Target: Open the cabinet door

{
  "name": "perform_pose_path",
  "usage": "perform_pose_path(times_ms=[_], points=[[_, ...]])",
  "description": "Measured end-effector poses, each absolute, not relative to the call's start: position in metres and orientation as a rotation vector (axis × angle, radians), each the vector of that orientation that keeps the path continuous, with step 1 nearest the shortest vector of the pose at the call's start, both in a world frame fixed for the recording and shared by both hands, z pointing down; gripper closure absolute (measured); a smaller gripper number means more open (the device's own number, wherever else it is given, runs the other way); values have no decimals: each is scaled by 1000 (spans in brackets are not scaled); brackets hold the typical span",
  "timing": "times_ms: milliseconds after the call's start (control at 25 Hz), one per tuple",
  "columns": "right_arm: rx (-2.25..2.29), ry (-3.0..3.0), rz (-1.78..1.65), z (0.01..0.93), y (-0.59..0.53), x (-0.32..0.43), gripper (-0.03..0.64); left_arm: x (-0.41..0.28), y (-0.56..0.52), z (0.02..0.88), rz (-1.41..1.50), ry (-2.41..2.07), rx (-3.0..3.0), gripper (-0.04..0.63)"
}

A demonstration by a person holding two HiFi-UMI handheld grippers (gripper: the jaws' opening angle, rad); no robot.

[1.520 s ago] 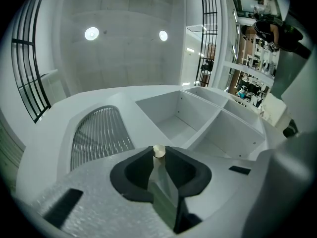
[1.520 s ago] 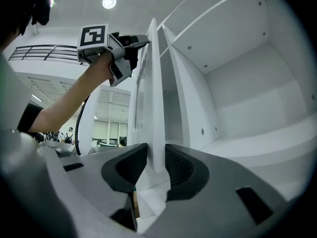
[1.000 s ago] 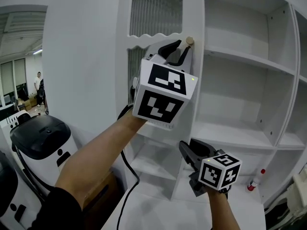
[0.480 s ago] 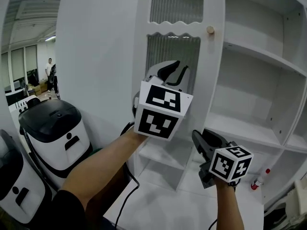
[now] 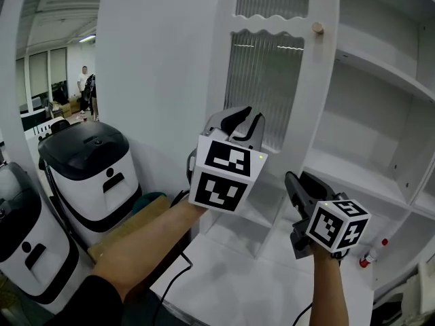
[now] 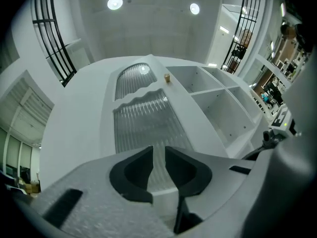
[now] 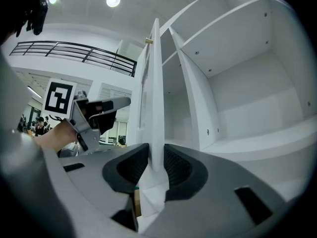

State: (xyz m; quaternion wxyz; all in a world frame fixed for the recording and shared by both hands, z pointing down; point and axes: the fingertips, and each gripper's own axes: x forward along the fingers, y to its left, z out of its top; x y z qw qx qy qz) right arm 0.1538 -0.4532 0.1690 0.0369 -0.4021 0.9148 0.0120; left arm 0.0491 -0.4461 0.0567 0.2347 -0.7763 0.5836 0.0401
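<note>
Right gripper view: jaws closing onto door edge (image 7: 155,93)

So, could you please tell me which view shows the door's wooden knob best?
The head view: the knob stands out clearly against the white cabinet door. The left gripper view shows it tiny; the right gripper view shows it side-on, small.

No words, numbers, labels or brand marks can be read on anything in view.
</note>
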Motion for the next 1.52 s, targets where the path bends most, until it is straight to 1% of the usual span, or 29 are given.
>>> perform_pose_path(times_ms=[200, 760, 1120, 1520], points=[[-1239, 2793, 53, 168, -440, 146, 518, 30, -435, 93, 69, 1683, -2167, 511], [-1213, 2801, 79, 167, -402, 123, 534, -3, -387, 152, 15, 1842, -2267, 560], [-1231, 2807, 79, 168, -392, 118, 538, -1, -374, 165, -31, 1888, -2288, 581], [-1273, 2768, 88, 168, -379, 108, 540, -8, -369, 165, -42, 1837, -2328, 583]])
